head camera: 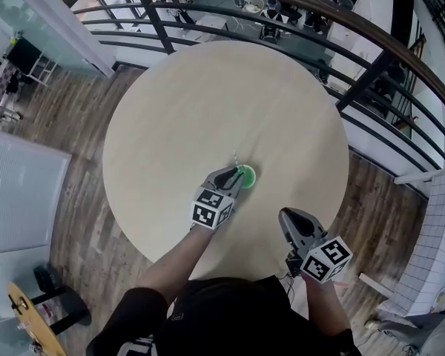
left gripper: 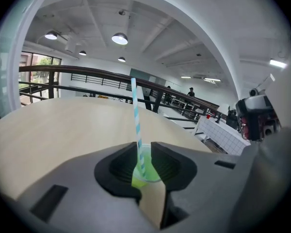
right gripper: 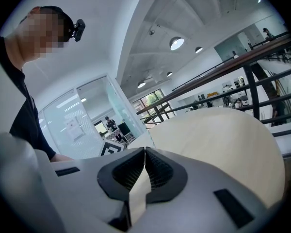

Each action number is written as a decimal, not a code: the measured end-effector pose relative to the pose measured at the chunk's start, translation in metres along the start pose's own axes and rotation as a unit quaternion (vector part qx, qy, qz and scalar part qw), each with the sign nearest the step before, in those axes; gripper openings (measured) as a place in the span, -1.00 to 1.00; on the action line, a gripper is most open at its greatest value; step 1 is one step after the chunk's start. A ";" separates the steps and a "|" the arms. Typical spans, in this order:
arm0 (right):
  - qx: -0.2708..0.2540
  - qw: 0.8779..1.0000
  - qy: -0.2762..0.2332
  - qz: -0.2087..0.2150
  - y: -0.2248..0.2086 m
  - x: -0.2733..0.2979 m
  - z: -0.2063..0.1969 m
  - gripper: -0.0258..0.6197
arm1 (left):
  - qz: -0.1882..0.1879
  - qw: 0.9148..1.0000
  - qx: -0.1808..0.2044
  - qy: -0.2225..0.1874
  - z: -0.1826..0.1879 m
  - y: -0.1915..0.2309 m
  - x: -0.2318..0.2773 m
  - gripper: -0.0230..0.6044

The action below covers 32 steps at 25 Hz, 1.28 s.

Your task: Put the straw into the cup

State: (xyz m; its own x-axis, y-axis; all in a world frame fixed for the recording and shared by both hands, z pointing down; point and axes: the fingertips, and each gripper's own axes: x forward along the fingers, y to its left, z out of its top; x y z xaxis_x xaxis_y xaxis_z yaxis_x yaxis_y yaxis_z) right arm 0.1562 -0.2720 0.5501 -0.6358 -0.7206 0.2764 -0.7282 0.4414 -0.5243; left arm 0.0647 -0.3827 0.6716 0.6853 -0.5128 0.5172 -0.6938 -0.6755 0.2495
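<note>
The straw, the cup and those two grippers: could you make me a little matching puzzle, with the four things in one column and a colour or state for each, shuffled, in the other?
Things:
1. straw
2. cup
3. left gripper
4. right gripper

Colour or state:
A. green
B. jaws together, nothing between them
C. blue and white stripes, standing in the cup
D. jaws apart, one on either side of the straw

Right pairs: 1-C, 2-A, 3-D, 4-B.

Bright, even daylight; fisheye-warped edges
</note>
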 end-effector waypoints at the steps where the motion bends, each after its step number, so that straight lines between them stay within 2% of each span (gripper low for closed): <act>1: -0.001 1.000 0.001 0.000 0.001 0.000 0.001 -0.85 | 0.004 1.000 0.001 0.001 0.000 0.001 -0.001 -0.62; 5: -0.004 1.000 0.001 0.002 0.006 -0.003 0.003 -0.85 | 0.023 1.000 0.002 0.001 0.001 0.004 -0.007 -0.47; 13: -0.005 1.000 0.000 0.003 0.010 -0.001 0.001 -0.85 | 0.029 0.999 0.008 -0.014 0.008 0.006 -0.017 -0.46; 19: -0.016 1.000 -0.002 0.002 0.016 -0.001 0.002 -0.85 | 0.025 0.998 0.025 -0.043 0.025 -0.003 -0.040 -0.47; 25: -0.036 0.999 -0.013 -0.005 0.047 -0.008 0.023 -0.85 | 0.027 0.996 0.021 -0.081 0.037 -0.007 -0.092 -0.63; 32: -0.061 0.997 -0.038 -0.022 0.093 -0.026 0.023 -0.85 | -0.001 0.991 0.034 -0.129 0.041 -0.026 -0.167 -0.77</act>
State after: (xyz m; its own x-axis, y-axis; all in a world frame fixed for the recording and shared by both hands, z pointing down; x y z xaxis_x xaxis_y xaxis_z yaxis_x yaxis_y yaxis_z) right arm 0.1109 -0.2248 0.4752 -0.5851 -0.7768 0.2328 -0.7831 0.4668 -0.4108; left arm -0.0228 -0.3007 0.5450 0.7269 -0.6234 0.2880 -0.6814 -0.7069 0.1897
